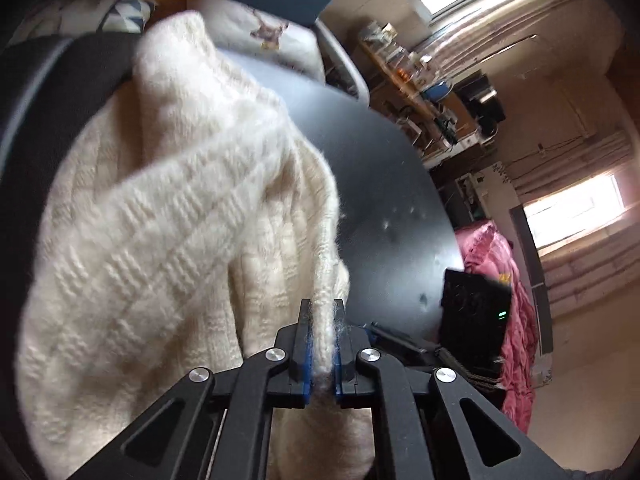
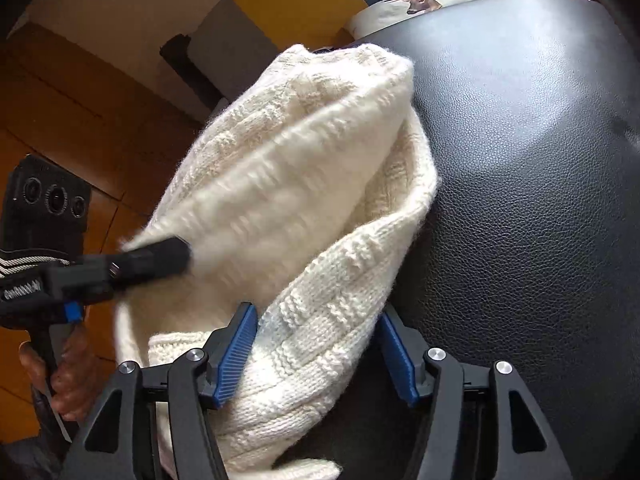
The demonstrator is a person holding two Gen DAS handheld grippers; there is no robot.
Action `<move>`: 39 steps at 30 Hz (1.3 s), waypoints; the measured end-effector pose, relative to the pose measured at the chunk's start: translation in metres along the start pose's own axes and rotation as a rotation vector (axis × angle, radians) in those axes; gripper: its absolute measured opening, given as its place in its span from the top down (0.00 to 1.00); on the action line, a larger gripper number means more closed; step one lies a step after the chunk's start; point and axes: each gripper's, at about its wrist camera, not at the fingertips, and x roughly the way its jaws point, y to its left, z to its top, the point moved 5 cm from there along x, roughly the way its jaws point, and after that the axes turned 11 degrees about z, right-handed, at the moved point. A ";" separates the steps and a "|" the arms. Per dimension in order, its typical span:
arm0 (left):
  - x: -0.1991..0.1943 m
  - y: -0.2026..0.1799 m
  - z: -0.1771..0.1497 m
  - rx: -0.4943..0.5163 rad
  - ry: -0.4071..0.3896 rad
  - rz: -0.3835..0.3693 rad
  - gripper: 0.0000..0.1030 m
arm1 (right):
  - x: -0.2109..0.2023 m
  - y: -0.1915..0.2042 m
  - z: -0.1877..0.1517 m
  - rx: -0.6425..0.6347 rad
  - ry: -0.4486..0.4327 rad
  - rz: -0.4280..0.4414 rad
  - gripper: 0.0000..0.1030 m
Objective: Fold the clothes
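Cream cable-knit wool sweater (image 2: pixel 304 184), bunched and partly lifted off the black leather-textured surface (image 2: pixel 520 160), is pinched at one edge by the left hand-held gripper (image 1: pixel 322 308), its blue pads pressed together on a thin fold. To the right, the right hand-held gripper (image 2: pixel 316 320) stands spread with a band of knit lying between its jaws, unclamped. Judged from this, a clean fold calls for closing on that band, then drawing both edges level and taut before laying the sweater flat.
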 end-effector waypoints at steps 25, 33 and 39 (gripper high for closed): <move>-0.149 0.234 -0.002 -0.346 -0.282 0.373 0.93 | -0.160 -0.087 0.037 -0.286 -0.021 -0.962 0.86; -0.123 0.224 0.000 -0.286 -0.217 0.361 0.93 | -0.201 -0.030 0.084 -0.241 -0.317 -0.886 0.73; -0.114 0.216 0.011 -0.274 -0.218 0.387 0.93 | -0.089 0.035 0.103 -0.451 -0.141 -0.543 0.73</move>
